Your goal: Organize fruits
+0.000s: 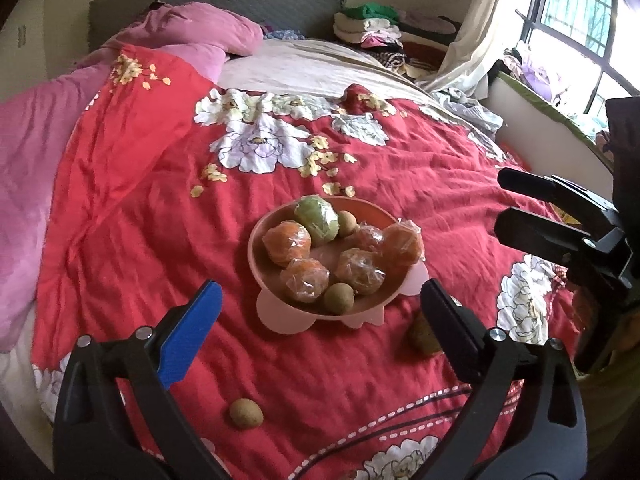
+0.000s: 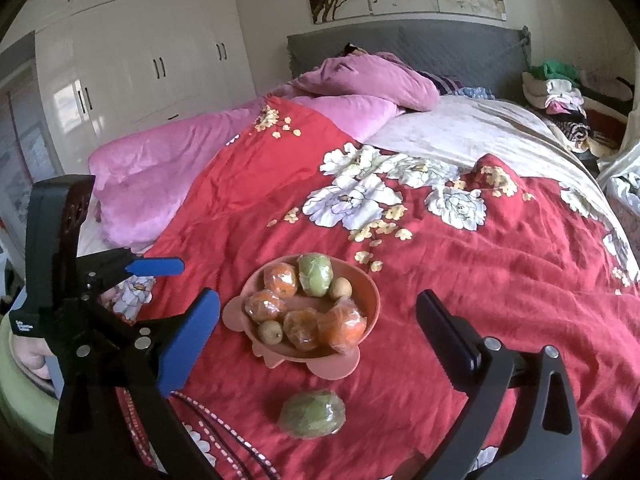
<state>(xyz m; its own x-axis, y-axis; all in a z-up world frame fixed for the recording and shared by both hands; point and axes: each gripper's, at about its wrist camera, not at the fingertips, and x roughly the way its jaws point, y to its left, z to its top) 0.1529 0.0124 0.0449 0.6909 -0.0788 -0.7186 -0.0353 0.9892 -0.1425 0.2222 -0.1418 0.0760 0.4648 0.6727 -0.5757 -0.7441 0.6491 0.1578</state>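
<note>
A pink bowl (image 1: 256, 248) (image 2: 374, 292) sits on the red flowered bedspread (image 1: 140, 240). It holds several wrapped oranges (image 1: 286, 242), a wrapped green fruit (image 1: 318, 218) and two small brown fruits (image 1: 338, 298). One small brown fruit (image 1: 246, 413) lies loose on the cover in front of the bowl. A second wrapped green fruit (image 2: 312, 414) lies nearer, half hidden behind a finger in the left wrist view. My left gripper (image 1: 320, 292) hangs open just short of the bowl, nothing between its fingers. My right gripper (image 2: 318, 300) (image 1: 508, 206) is open and empty too, above the loose green fruit.
A pink quilt (image 2: 168, 168) is bunched along the bed's left side and a beige sheet (image 2: 472, 128) covers the far part. Folded clothes (image 1: 372, 28) are stacked by the grey headboard. White wardrobes (image 2: 132, 52) stand left, a window (image 1: 576, 12) right.
</note>
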